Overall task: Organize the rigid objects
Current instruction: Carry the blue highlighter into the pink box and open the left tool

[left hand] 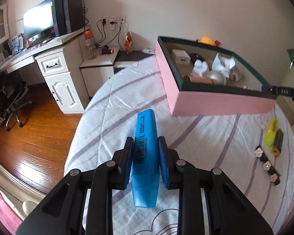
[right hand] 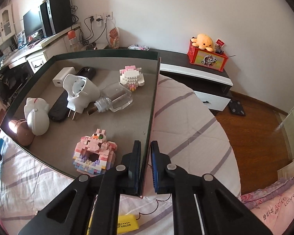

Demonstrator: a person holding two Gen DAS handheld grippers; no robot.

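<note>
My left gripper [left hand: 146,139] is shut on a blue highlighter [left hand: 146,125] that points away over the striped bedsheet [left hand: 117,98]. Up and to the right is a pink box [left hand: 215,103] with a dark green rim. In the right wrist view my right gripper [right hand: 146,144] is shut on the box's right wall [right hand: 154,90] near its front corner. Inside lie a white plug device [right hand: 82,92], a glass bottle [right hand: 117,98], two block figures [right hand: 94,152], a white cat figure [right hand: 37,115] and a white charger [right hand: 62,77].
On the bed right of the box lie a yellow highlighter [left hand: 270,133], a dark amber item [left hand: 277,143] and a black strip with crystal knobs [left hand: 267,164]. A desk with a monitor [left hand: 39,21] and a chair [left hand: 11,98] stand left. A red box with a plush [right hand: 205,56] sits on the far cabinet.
</note>
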